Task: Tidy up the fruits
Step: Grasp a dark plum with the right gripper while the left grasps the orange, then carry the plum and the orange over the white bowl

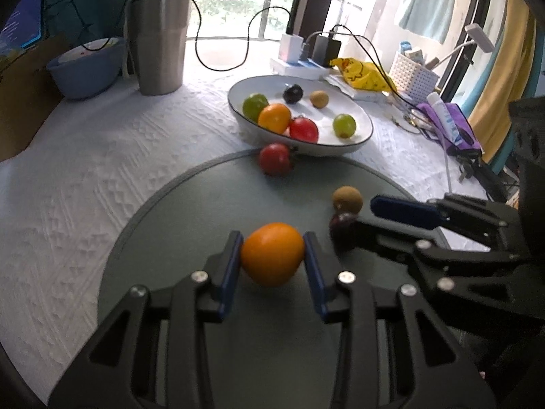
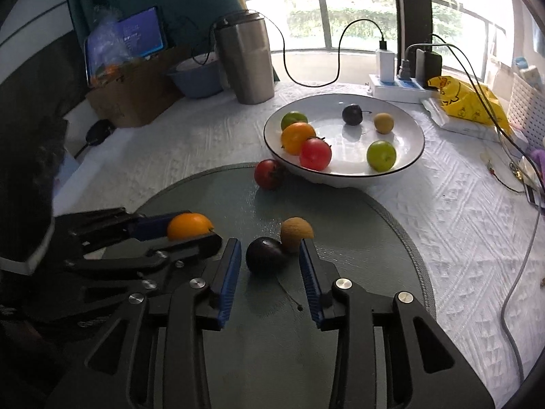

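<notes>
On the round grey mat (image 1: 163, 238) lie an orange fruit (image 1: 272, 254), a dark plum (image 2: 264, 257), a brown fruit (image 2: 295, 233) and a red tomato (image 1: 275, 159) at the mat's far edge. My left gripper (image 1: 272, 255) is shut on the orange fruit, its blue pads touching both sides. My right gripper (image 2: 270, 255) is open around the dark plum, pads apart from it; the brown fruit touches the plum behind. A white bowl (image 2: 405, 126) beyond the mat holds several fruits: green, orange, red, dark and brown.
A steel tumbler (image 1: 160, 39), a blue bowl (image 1: 85, 68) and a cardboard box (image 2: 133, 95) stand at the back left. A power strip with chargers (image 2: 402, 81), a yellow bag (image 2: 466, 100), a white basket (image 1: 412, 73) and cables lie at the back right.
</notes>
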`<state>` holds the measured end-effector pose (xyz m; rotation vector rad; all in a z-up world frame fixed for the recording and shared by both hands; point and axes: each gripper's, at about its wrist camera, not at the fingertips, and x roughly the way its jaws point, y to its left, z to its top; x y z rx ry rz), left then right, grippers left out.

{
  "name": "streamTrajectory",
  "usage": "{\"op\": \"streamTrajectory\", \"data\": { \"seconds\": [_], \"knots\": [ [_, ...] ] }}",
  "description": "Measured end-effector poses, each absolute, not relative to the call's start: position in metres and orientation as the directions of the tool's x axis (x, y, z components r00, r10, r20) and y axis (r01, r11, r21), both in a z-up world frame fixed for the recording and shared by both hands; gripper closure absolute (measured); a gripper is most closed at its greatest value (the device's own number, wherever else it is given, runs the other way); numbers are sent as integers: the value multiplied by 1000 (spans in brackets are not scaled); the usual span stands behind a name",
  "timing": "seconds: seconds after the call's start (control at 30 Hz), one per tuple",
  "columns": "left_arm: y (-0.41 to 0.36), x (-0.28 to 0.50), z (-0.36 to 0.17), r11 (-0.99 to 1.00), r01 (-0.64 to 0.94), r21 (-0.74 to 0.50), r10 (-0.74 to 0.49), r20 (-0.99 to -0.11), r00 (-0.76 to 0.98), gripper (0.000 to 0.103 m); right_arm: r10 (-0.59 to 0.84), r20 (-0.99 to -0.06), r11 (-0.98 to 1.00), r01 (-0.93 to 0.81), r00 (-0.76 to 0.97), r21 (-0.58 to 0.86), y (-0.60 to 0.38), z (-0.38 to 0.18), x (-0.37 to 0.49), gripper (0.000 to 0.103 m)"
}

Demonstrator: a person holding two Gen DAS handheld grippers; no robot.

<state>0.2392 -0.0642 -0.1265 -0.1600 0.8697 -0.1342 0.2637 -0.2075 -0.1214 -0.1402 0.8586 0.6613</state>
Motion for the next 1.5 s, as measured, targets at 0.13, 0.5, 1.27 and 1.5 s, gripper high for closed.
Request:
{"op": "streamTrajectory", "data": {
  "seconds": [0.13,0.5,1.27,1.5],
  "knots": [
    [-58,236,-126,978,48,-203,-186,-744,642,66,455,-760,796,-594,464,115,-199,-127,265,66],
    [-48,232,-124,975,50,-217,-196,-731,654,66,405,-784,796,-603,470,49,-188,-138,268,66],
    [-60,234,-96,984,51,-172,-159,-707,689,66,458,-720,792,-608,521,63,-210,-97,263,71],
    [-63,246,-86,984,55,-167,-157,-693,704,66,463,-702,799,-597,541,67,-222,-86,276,71]
  ]
}}
